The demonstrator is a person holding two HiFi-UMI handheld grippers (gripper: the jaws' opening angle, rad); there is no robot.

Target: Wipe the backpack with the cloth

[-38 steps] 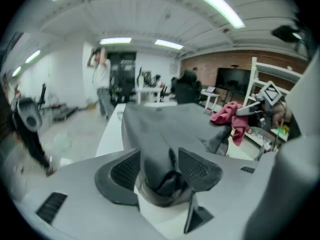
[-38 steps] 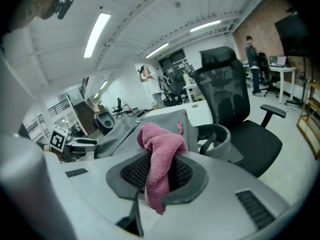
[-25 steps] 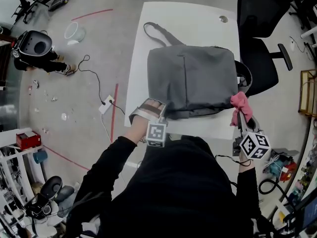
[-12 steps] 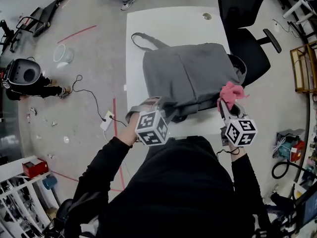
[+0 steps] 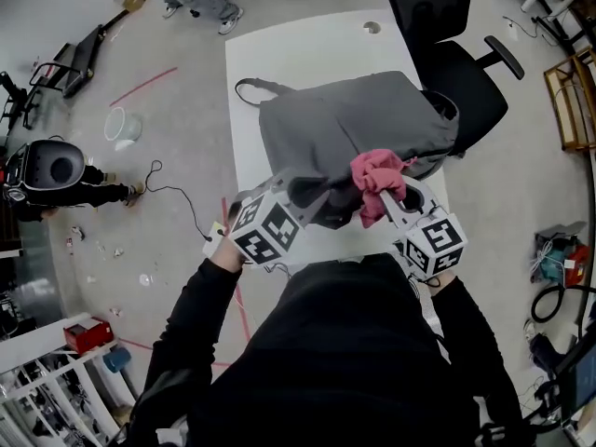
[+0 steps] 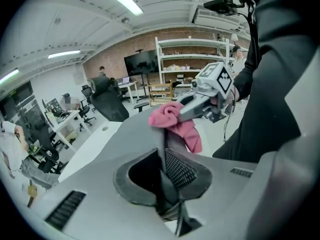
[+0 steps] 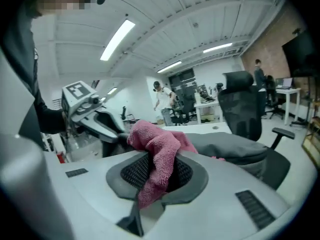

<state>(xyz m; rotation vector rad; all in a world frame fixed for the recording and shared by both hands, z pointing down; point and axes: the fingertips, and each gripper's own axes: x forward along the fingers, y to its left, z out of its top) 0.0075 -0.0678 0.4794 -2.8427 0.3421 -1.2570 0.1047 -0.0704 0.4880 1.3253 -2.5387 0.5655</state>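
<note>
A grey backpack lies on the white table, its near edge lifted off the top. My left gripper pinches a thin fold of that edge; the jaws are closing on the fabric between them. My right gripper is shut on a bunched pink cloth, held just in front of the raised edge. In the left gripper view the cloth hangs right behind the pinched fold. The right gripper view shows the cloth draped between its jaws, with the backpack beyond.
A black office chair stands against the table's far right side. On the floor at left are a white bowl, a black round device and a trailing cable. A person stands far back by the table's corner.
My left gripper closed on the backpack's near edge and lifted it. My right gripper carried the pink cloth leftward from the backpack's right corner to the raised edge.
</note>
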